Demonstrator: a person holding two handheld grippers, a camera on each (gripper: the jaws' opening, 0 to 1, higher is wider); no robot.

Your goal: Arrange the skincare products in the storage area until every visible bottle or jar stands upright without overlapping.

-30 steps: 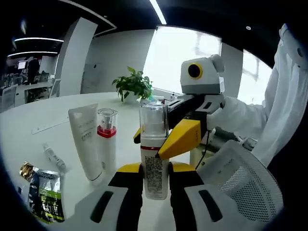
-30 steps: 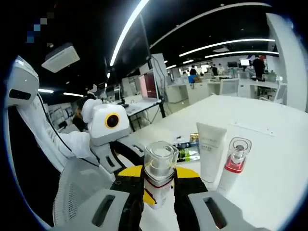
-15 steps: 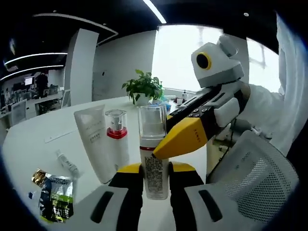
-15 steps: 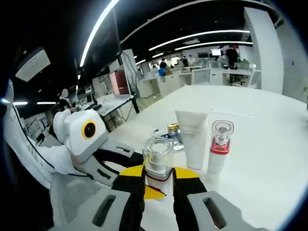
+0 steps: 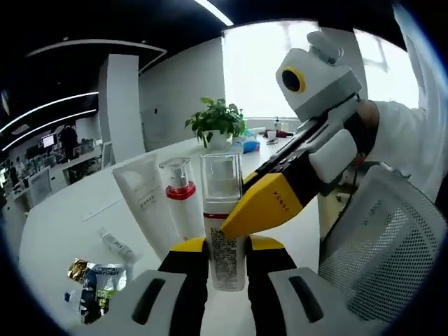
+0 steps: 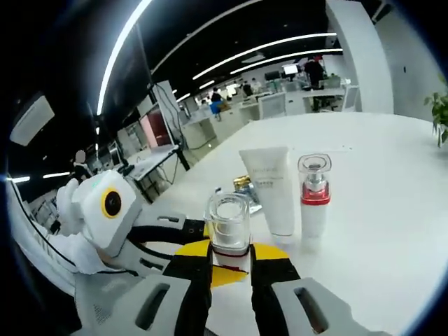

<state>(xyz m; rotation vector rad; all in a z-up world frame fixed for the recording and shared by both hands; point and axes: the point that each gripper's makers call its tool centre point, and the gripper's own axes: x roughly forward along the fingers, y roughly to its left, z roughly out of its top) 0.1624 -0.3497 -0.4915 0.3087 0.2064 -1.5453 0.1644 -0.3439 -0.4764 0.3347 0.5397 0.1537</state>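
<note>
You have one clear-capped pump bottle (image 5: 224,217) pinched from two sides at once. Your left gripper (image 5: 225,260) is clamped on its lower body, the bottle rising straight up between the jaws in the left gripper view. Your right gripper (image 6: 230,260) is closed on the same bottle (image 6: 228,227), as far as the right gripper view shows, and its yellow fingertip (image 5: 264,203) reaches in from the right of the left gripper view to touch the bottle near its red band.

The bottle's long axis runs upright, along both sets of jaws, and its base looks close to the white table (image 5: 63,231), though you cannot see whether it touches.

Its neighbours stand just beyond it: a white squeeze tube (image 5: 145,210) on its cap, and a red-collared pump bottle (image 5: 183,206) just beside that, both upright. From the right gripper's side the tube (image 6: 269,189) and red-collared bottle (image 6: 314,199) lie ahead and to the right, apart from the held bottle.

A small slim tube (image 5: 115,245) and a foil sachet (image 5: 94,288) lie flat on the table further off.

The next move likely turns on setting the held bottle down vertical with a clear gap to the tube, then opening one gripper at a time so it doesn't tip.
</note>
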